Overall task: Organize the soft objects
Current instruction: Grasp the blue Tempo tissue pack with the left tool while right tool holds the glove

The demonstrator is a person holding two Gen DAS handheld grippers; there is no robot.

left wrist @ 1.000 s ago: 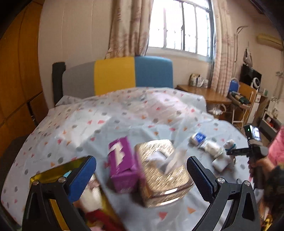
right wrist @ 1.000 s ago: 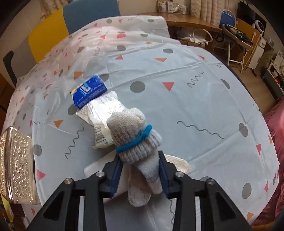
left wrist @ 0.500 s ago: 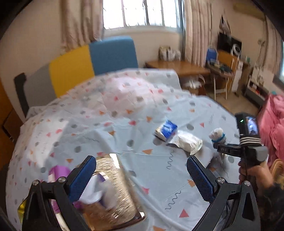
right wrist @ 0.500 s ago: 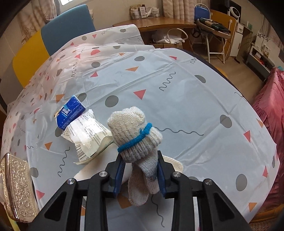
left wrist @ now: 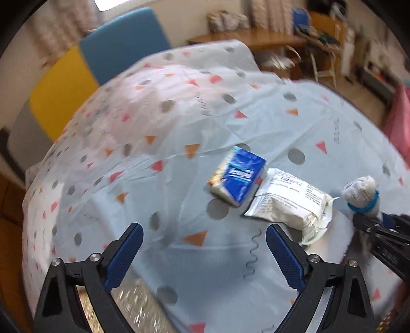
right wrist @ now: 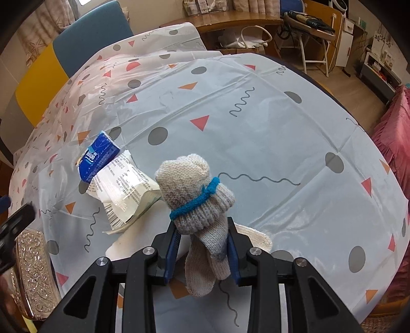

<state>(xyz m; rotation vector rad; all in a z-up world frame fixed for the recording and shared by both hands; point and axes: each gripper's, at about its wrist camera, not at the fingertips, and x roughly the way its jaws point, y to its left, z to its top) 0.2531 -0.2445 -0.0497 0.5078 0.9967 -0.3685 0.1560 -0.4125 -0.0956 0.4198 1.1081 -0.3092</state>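
One item in hand: right gripper (right wrist: 202,247) fingers clamped on the rolled knit sock (right wrist: 194,194) above the worktop (right wrist: 269,143); left gripper (left wrist: 203,247) spread, empty; blue tissue pack (left wrist: 237,176) and white pouch (left wrist: 287,202) look unsorted.

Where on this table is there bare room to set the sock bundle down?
Bare tablecloth lies right of and beyond the sock bundle, out to the table's edge. Crowded on the left: white packet, blue tissue pack, silver box.

A home: patterned tablecloth (right wrist: 256,115), curtains (right wrist: 46,35), wooden desk (right wrist: 230,23).
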